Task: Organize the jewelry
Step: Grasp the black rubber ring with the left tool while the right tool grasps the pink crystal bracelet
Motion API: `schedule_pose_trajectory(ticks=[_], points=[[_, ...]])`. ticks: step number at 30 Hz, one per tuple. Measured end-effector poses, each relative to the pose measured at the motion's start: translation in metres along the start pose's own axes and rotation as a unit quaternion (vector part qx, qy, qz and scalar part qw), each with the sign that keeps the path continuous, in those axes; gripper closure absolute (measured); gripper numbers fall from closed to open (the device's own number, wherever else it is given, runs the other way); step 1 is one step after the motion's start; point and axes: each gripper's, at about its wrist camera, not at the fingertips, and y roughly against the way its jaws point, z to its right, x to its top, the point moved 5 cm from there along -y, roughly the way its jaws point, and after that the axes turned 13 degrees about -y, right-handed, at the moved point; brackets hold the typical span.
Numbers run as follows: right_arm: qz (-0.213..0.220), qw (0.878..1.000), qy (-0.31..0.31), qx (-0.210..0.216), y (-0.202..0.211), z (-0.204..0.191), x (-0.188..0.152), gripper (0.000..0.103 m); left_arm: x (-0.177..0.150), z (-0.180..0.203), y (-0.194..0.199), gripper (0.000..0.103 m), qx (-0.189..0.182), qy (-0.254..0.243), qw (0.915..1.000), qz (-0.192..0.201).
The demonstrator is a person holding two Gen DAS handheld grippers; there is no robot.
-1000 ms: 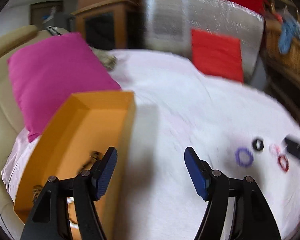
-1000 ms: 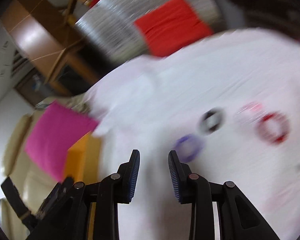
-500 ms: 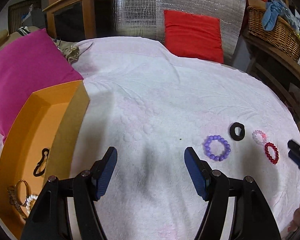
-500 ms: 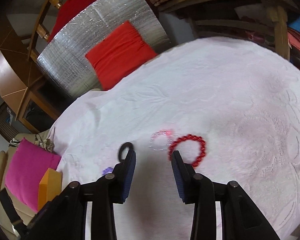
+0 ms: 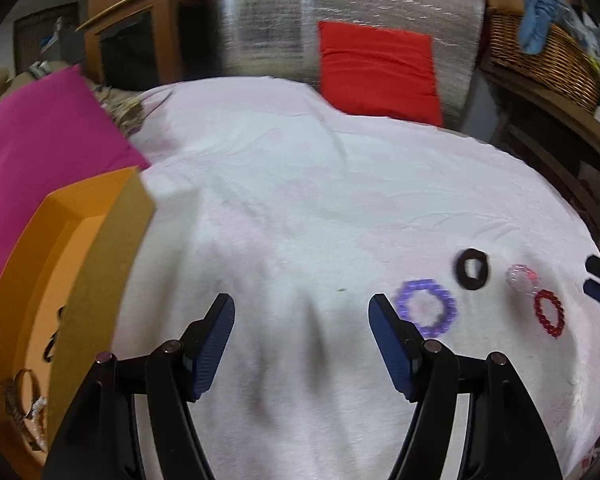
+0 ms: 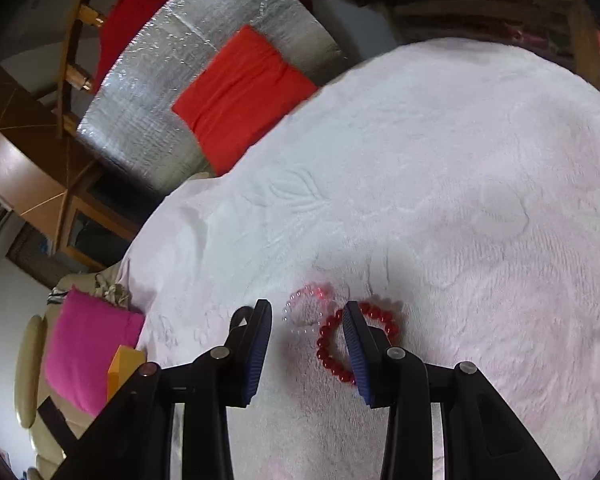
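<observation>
Left gripper (image 5: pixel 302 334) hangs apart, empty, over the white blanket (image 5: pixel 300 208); right gripper (image 6: pixel 306 338), apart too, straddles one side of the red bead bracelet (image 6: pixel 332 350)

Red (image 6: pixel 356 344), clear pink-tinged (image 6: pixel 306 310), purple (image 5: pixel 426 308) beaded bracelets and a black hair tie (image 5: pixel 472 269) dot a pale pink embossed bedspread (image 5: pixel 300 208), an orange box (image 5: pixel 72 264) at nine o'clock, magenta (image 5: pixel 40 152) and red (image 5: pixel 376 68) cushions beyond, blue-padded black tongs (image 5: pixel 302 344) foreground.
</observation>
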Motion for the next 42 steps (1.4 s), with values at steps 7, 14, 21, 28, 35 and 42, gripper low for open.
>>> schedule_pose_trajectory(ticks=[7,14,21,28,35,42], points=[[-0.024,1.000,-0.015,-0.008,-0.006,0.019,0.013,0.063,0.017,0.045,-0.020,0.033,-0.041,-0.043,0.9980,0.020],[-0.044,0.999,-0.005,-0.010,-0.031,0.014,0.017,0.063,0.035,0.067,-0.036,0.033,-0.068,-0.072,0.9947,0.028],[-0.072,0.996,0.035,-0.046,-0.072,-0.005,0.010,0.063,0.039,0.071,-0.053,0.033,-0.079,-0.088,0.9929,0.014],[-0.065,0.986,0.103,-0.110,-0.089,-0.011,0.000,0.069,0.036,0.067,-0.053,0.033,-0.079,-0.093,0.9925,0.012],[-0.024,0.963,0.207,-0.172,-0.089,-0.018,-0.014,0.090,0.033,0.079,-0.052,0.033,-0.103,-0.094,0.9901,0.018],[-0.008,0.975,0.167,-0.144,-0.072,-0.014,-0.001,0.093,0.041,0.104,-0.058,0.033,-0.140,-0.093,0.9854,0.026]])
